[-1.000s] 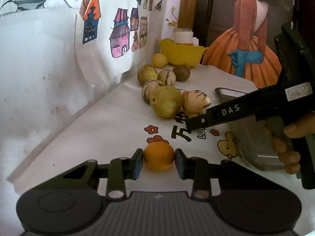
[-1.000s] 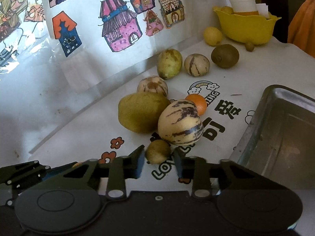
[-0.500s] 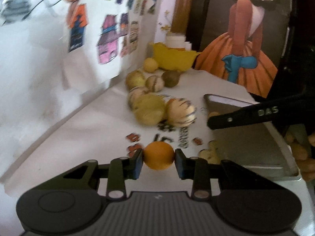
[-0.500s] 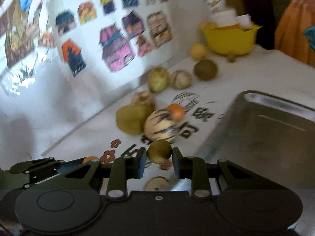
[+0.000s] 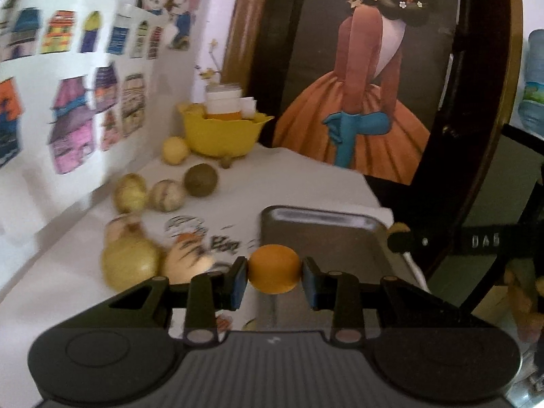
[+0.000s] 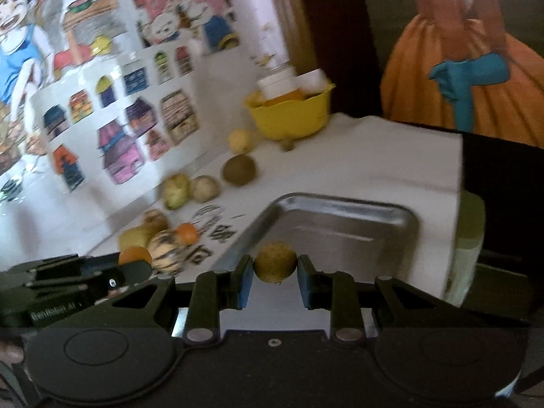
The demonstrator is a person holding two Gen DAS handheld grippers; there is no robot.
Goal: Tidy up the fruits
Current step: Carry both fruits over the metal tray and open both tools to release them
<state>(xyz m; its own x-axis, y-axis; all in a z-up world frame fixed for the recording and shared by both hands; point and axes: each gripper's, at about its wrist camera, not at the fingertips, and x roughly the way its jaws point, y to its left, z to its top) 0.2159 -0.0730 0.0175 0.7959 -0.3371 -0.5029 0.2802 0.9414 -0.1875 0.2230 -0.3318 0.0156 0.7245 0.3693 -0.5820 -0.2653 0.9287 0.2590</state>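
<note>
My left gripper [image 5: 274,274] is shut on an orange [image 5: 274,268] and holds it in the air over the near left edge of the metal tray [image 5: 326,234]. My right gripper [image 6: 275,272] is shut on a small green-brown kiwi [image 6: 275,262] and holds it above the near part of the same tray [image 6: 343,227]. The left gripper with its orange also shows in the right wrist view [image 6: 135,256]. The right gripper's finger shows at the right of the left wrist view [image 5: 442,240]. Several fruits [image 5: 131,265] lie on the white cloth left of the tray.
A yellow bowl [image 5: 222,134] with a white jar stands at the back by the wall. A lemon [image 5: 174,149], a brown kiwi [image 5: 200,180] and two pale fruits [image 5: 149,195] lie in front of it. The table's far right edge [image 6: 459,170] drops off beside the tray.
Both grippers have lifted their fruits off the cloth and moved right and forward, over the metal tray. The views are blurred from motion.
</note>
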